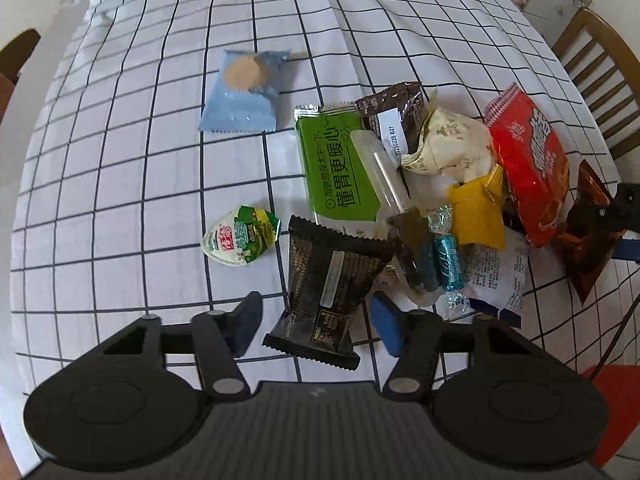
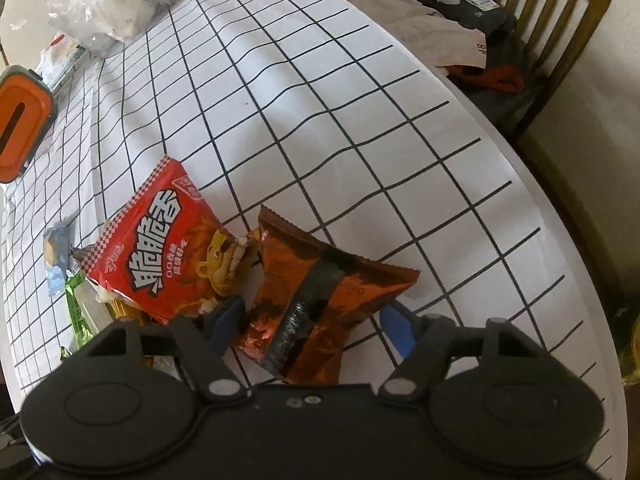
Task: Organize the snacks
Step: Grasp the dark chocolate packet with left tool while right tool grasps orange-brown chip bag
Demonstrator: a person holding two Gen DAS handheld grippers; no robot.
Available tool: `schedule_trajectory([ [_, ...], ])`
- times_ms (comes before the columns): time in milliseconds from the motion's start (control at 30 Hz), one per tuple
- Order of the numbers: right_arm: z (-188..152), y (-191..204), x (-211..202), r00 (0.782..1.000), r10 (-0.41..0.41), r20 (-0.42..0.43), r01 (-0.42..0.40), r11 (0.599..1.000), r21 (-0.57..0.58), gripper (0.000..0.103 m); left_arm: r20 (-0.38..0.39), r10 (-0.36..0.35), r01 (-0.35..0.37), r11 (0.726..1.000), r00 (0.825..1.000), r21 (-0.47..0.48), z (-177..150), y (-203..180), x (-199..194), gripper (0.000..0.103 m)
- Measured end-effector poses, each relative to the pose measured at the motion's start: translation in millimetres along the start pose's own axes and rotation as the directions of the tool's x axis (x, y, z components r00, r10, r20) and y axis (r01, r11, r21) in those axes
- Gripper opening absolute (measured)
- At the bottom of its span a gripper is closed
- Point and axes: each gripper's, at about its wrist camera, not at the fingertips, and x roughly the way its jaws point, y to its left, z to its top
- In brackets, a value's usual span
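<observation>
A pile of snack packets lies on the checked tablecloth. My left gripper points down over a black wafer packet, which lies between its fingers with a narrow gap at each pad. My right gripper stands astride an orange-brown packet; its pads sit close beside the packet without visibly squeezing it. A red snack bag leans just left of that packet. Also in the pile are a green packet, a yellow packet, a cream wrapper and teal candies.
Apart from the pile lie a light blue biscuit packet and a small jelly cup. An orange-lidded box and a plastic bag sit at the far end. A wooden chair with clothes stands past the table's right edge.
</observation>
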Motion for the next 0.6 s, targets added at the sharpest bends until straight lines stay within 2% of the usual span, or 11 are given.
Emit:
schedule_trajectory([
  [167, -1.6, 0.7, 0.6, 1.000, 0.008, 0.010, -0.008, 1.000, -0.009, 0.056, -0.012, -0.008, 0.008, 1.000, 1.000, -0.026, -0.8, 3.3, 5.3, 0.047],
  [333, -2.5, -0.7, 0.8, 0.999, 0.018, 0.028, -0.018, 1.000, -0.012, 0.048, 0.004, -0.010, 0.010, 0.999, 1.000, -0.046, -1.8, 5.9, 6.5, 0.038],
  [600, -4.3, -3.3, -7.7, 0.997, 0.033, 0.070, -0.031, 0.999, -0.035, 0.044, 0.011, 0.006, -0.006, 0.999, 1.000, -0.054, -4.2, 2.2, 5.3, 0.032],
])
